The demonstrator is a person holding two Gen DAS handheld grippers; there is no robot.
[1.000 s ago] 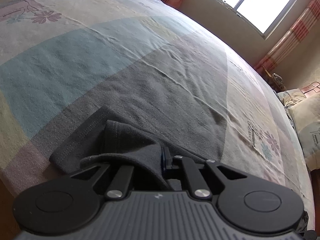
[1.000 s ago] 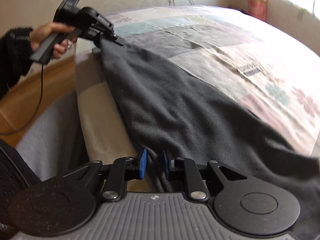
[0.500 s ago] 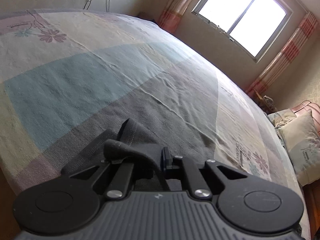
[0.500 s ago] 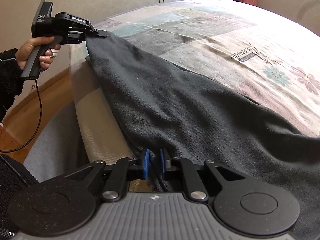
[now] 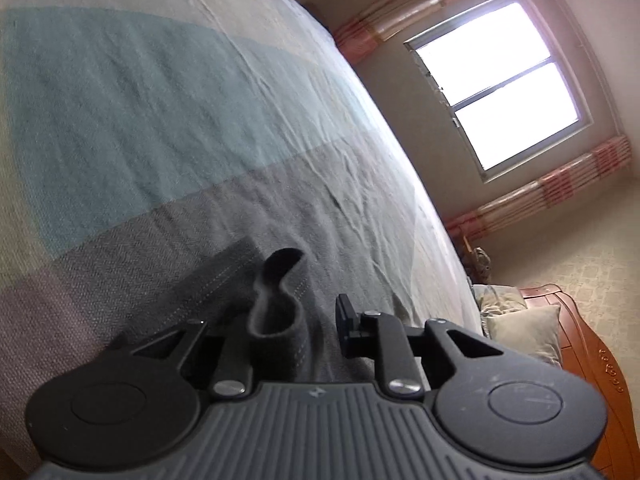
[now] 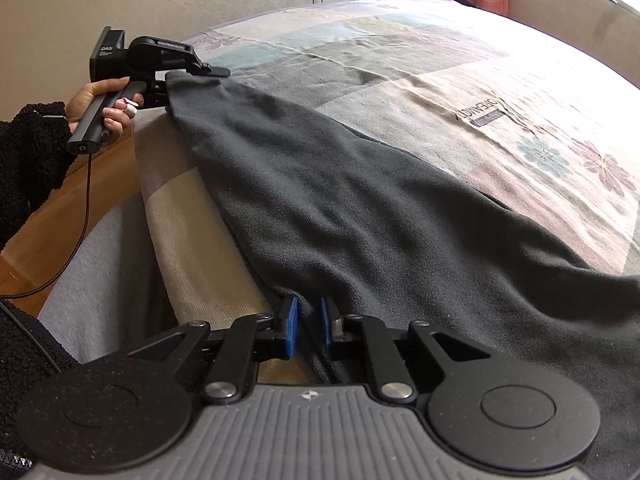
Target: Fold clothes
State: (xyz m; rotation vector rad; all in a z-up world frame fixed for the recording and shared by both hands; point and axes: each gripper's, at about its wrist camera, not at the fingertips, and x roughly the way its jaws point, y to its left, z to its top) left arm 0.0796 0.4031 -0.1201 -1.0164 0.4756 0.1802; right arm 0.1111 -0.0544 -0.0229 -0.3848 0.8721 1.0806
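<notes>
Grey garment (image 6: 360, 208) stretched along bed (image 6: 500, 92) edge: hem pinched in right gripper (image 6: 309, 330); far corner lying loose between opening left gripper (image 5: 296, 320) jaws.

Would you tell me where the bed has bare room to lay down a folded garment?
The bedspread is bare beyond the dark garment, out to the far wall and the window-side edge. The near edge is crowded: the garment stretches between left gripper and right gripper.

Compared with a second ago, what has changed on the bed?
The left gripper has dropped toward the bed and its jaws are opening; the dark garment stands loose between them. The right gripper stays clamped on the garment's near edge.
</notes>
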